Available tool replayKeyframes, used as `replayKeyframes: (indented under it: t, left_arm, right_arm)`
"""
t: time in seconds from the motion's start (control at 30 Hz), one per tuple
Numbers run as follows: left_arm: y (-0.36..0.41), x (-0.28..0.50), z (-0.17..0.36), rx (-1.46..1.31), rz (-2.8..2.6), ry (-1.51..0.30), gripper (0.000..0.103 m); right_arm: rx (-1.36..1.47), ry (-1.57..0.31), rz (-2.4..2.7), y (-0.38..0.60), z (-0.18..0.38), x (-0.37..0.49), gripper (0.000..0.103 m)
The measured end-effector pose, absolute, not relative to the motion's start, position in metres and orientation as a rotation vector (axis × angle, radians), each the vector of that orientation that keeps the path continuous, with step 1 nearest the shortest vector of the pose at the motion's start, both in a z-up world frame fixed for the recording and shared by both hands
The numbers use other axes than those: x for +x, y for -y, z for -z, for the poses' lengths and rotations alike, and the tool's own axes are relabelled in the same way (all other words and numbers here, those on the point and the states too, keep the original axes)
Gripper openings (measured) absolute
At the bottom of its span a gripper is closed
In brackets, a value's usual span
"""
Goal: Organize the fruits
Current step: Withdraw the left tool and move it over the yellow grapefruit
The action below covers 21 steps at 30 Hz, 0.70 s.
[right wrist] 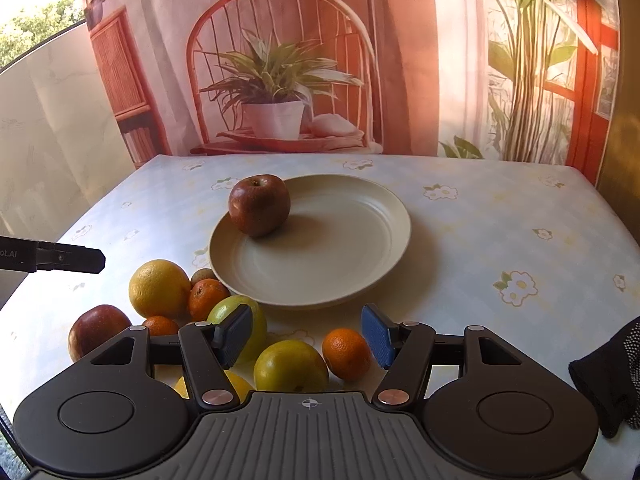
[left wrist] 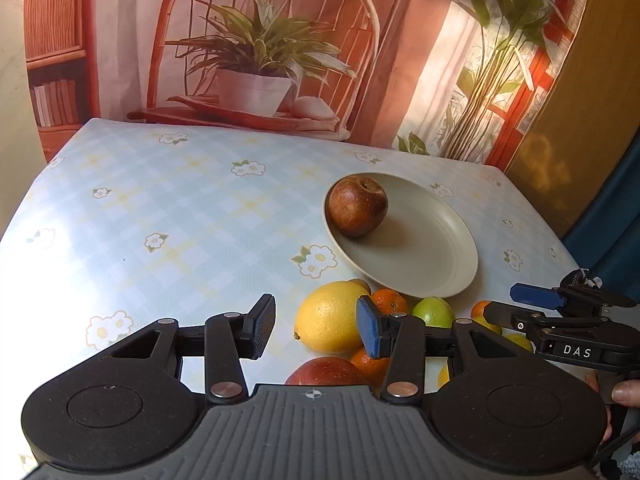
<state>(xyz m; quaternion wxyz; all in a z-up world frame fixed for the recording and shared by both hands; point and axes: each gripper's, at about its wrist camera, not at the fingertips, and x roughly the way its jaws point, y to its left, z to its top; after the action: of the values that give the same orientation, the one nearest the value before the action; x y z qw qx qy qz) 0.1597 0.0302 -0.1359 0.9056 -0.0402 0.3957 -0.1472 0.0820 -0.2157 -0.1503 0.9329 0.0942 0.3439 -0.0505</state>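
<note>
Several fruits (right wrist: 288,364) just below open right tool (right wrist: 308,338).

A table (right wrist: 500,216) is covered by a pale blue checked cloth printed with white flowers. Behind it, at twelve o'clock, a printed backdrop (right wrist: 408,60) is hung; on it a red chair (right wrist: 280,12) with a potted plant (right wrist: 276,80) is pictured, and tall green stems (right wrist: 524,92) are shown toward two o'clock. A black speckled fabric item (right wrist: 612,376) is seen at four o'clock of the right wrist view.
</note>
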Motion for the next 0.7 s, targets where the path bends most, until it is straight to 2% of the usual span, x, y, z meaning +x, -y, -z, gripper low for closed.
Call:
replayKeyframes:
  t: [0.37,0.6,0.7]
  left_arm:
    - [-0.024,0.145,0.137,-0.097,0.349,-0.799,0.046]
    - [-0.009,0.138,0.14,-0.073,0.4,-0.775,0.045]
    - [-0.002,0.133,0.145,-0.077,0.427,-0.773,0.044]
  right_arm:
    - [0.151,-0.705,0.06,0.197,0.144,0.057,0.053]
    - [0.147,-0.71,0.031,0.189,0.149,0.035,0.043]
    - [0.124,-0.715,0.008,0.183,0.152,0.027,0.043]
